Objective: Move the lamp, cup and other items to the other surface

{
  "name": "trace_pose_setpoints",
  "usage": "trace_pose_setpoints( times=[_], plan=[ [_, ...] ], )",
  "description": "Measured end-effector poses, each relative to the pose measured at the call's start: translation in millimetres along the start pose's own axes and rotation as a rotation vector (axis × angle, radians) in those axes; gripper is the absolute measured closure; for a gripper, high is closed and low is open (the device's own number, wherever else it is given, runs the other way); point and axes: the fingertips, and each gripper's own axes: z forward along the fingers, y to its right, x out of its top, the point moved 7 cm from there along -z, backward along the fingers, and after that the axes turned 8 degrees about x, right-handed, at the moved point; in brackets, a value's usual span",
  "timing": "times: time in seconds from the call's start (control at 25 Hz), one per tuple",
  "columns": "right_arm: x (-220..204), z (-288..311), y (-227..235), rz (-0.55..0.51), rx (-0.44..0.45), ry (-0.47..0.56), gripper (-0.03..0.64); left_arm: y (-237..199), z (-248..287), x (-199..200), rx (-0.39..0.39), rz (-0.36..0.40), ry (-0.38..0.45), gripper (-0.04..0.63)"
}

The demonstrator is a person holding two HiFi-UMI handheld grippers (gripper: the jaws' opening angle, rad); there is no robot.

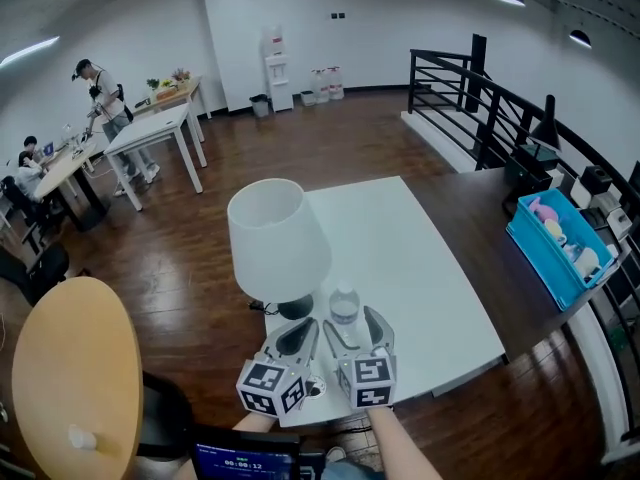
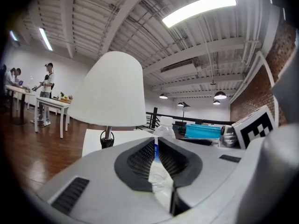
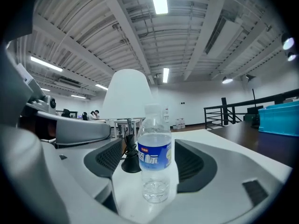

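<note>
A lamp (image 1: pixel 278 238) with a white shade and a black base stands near the front edge of the white table (image 1: pixel 420 268). Just right of its base is a clear water bottle (image 1: pixel 345 311) with a blue label. My right gripper (image 1: pixel 353 326) is open, and the bottle (image 3: pixel 154 153) stands upright between its jaws with a gap on each side. My left gripper (image 1: pixel 298 340) is shut and empty, pointing at the lamp base. In the left gripper view the lamp (image 2: pixel 108 90) rises ahead, and the bottle (image 2: pixel 162 127) shows past the narrow slit of the jaws.
A blue bin (image 1: pixel 555 248) of small items sits on the dark wooden counter at the right, beside a black railing (image 1: pixel 470 88). A round wooden table (image 1: pixel 70 368) is at the lower left. People work at white desks (image 1: pixel 150 133) far left.
</note>
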Motion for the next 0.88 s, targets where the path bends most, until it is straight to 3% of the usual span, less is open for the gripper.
trace_pose_setpoints(
  times=[0.44,0.52,0.88],
  plan=[
    [-11.9,46.0,19.2,-0.008,0.063,-0.046,0.261,-21.6,24.9,-1.9,0.063,0.013,-0.018,0.566],
    [-12.4,48.2,18.6,-0.016,0.079,-0.046,0.312,-25.9,25.4,-2.1,0.073,0.008,-0.017,0.566],
    [-11.1,37.4,7.3,-0.044,0.095,-0.033,0.325,-25.0,20.9,-1.2,0.070,0.000,-0.010,0.566]
  ],
)
